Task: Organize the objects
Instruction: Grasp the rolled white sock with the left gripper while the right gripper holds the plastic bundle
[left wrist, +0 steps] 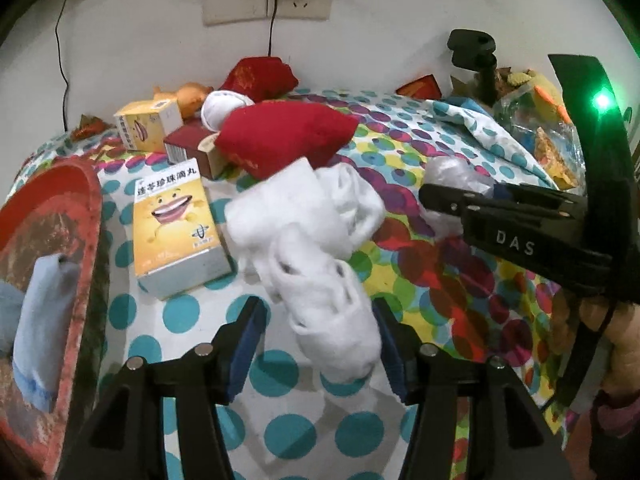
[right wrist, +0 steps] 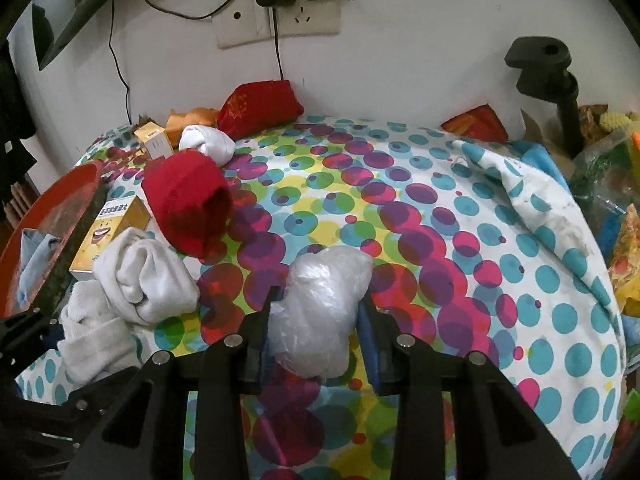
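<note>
Surface: dotted cloth (right wrist: 460, 208) in many colours covers the table, against a white wall with sockets (right wrist: 276, 20).
Left gripper (left wrist: 318, 334): jaws wide apart, a bundle of white socks (left wrist: 316, 248) lying between them; its right pad touches or nearly touches the bundle, the left pad stands clear.
Right gripper (right wrist: 318, 330): both pads press the sides of a crumpled clear plastic bag (right wrist: 324, 308), narrow grip, near the middle of the cloth.
Yellow box (left wrist: 180, 224): flat on the cloth, just left of the socks.
Red tray (left wrist: 60, 248): at the left edge, a light blue cloth (left wrist: 40, 320) inside.
Red pouch (left wrist: 280, 136): behind the socks, beside small boxes (left wrist: 148, 124).
Far right: heap of coloured packets (right wrist: 616, 208).
</note>
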Available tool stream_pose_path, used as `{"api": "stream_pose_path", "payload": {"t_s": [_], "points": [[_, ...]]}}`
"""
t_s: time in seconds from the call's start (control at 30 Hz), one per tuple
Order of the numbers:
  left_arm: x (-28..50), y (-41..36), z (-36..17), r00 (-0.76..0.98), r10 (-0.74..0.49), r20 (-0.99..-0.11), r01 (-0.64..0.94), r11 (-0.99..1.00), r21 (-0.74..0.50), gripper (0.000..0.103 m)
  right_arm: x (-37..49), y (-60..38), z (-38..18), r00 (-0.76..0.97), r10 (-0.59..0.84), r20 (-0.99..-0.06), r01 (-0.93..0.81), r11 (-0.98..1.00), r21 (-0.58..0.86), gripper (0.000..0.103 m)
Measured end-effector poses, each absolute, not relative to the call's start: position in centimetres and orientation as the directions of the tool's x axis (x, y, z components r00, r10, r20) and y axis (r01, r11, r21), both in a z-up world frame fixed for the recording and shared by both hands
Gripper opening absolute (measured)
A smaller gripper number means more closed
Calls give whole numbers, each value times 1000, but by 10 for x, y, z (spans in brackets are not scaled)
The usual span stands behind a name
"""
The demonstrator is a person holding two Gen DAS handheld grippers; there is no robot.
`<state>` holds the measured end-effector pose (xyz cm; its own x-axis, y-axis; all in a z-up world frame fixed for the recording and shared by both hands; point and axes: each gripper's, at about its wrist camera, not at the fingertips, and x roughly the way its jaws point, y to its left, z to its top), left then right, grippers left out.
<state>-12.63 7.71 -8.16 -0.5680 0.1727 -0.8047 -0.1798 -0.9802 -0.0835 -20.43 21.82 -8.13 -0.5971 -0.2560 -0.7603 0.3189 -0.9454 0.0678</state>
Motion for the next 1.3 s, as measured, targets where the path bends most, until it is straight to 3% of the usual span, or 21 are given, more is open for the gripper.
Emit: {"api": "stream_pose_path", "payload": {"t_s": [0.13,0.5,0.57,0.6,0.87,0.9,0.97,1.03,1.13,1.3], "points": [[-130,83,-84,-591,134,-795,-179,-983,-32,57,-209,217,-86,-566,-275,-778,332,-939,91,34],[-131,81,-85,-604,124,-787,-168,-986,-26,59,-204,199,-87,-587,-189,-787,337,-941,-25,36],[-134,77,-87,-600,77,-796,-122,-992,-4,81,-205,201,-87,-589,-184,-787,337,-941,-32,36],[-135,72,-90,-589,60,-806,-84,-996,-12,98,-205,201,-87,-588,-187,-787,336,-941,-28,37],[-134,74,-90,-585,53,-810,-61,-998,-22,97,-206,198,-88,-585,-181,-791,317,-948,-17,48],[-133,75,-89,-586,54,-809,-63,-998,-22,95,-206,196,-88,-586,-176,-791,316,-948,-24,49],[-129,77,-87,-599,64,-798,-75,-997,-25,79,-207,195,-89,-580,-188,-792,322,-947,-12,54],[-124,78,-84,-613,80,-786,-92,-995,-29,52,-207,192,-89,-579,-187,-794,331,-943,-20,55],[-120,83,-81,-616,106,-781,-124,-992,-37,31,-206,190,-89,-578,-190,-794,330,-944,-15,55],[-118,81,-80,-604,139,-785,-157,-986,-54,29,-207,192,-88,-589,-178,-788,304,-953,-13,39]]}}
